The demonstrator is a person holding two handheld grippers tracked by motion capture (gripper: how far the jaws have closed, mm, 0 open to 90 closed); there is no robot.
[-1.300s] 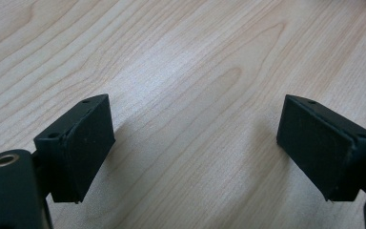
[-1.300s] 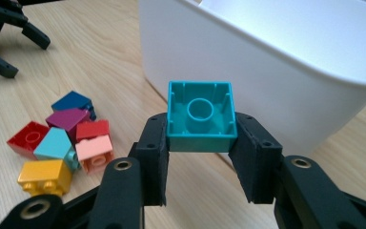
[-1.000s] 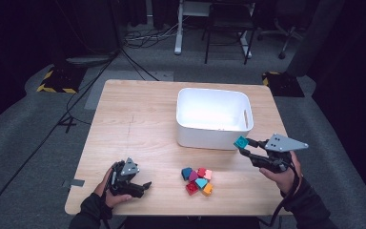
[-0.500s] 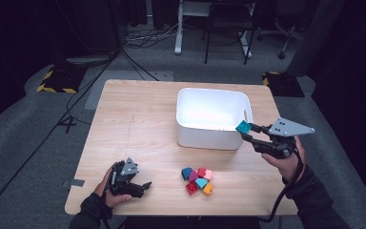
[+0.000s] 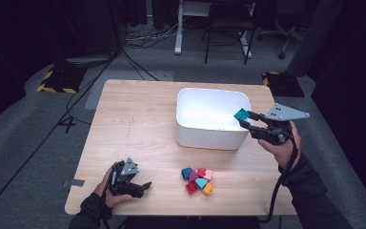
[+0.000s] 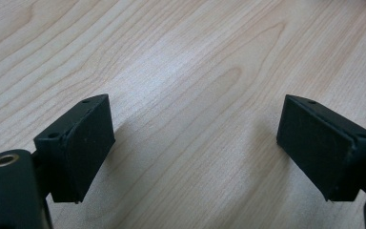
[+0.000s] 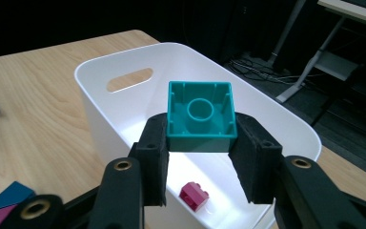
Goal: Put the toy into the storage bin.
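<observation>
My right gripper (image 5: 244,119) is shut on a teal brick (image 5: 241,114) and holds it in the air over the right rim of the white bin (image 5: 209,136). In the right gripper view the teal brick (image 7: 200,117) shows its hollow underside between the pads, above the bin (image 7: 100,76), where a magenta brick (image 7: 194,195) lies on the floor. A small pile of bricks (image 5: 197,179) in blue, red, pink, teal and orange sits on the table in front of the bin. My left gripper (image 5: 143,187) rests open on the wood near the front left edge, its pads (image 6: 83,143) wide apart with nothing between them.
The wooden table (image 5: 133,119) stands on a grey floor with cables and a desk frame (image 5: 209,28) behind it. The left half of the tabletop is bare wood (image 6: 195,71). Black and yellow floor markers (image 5: 57,83) lie at the back left.
My right gripper has lifted the teal brick and carried it back and up, from beside the bin's front right corner to above its right rim. The left gripper has stayed put.
</observation>
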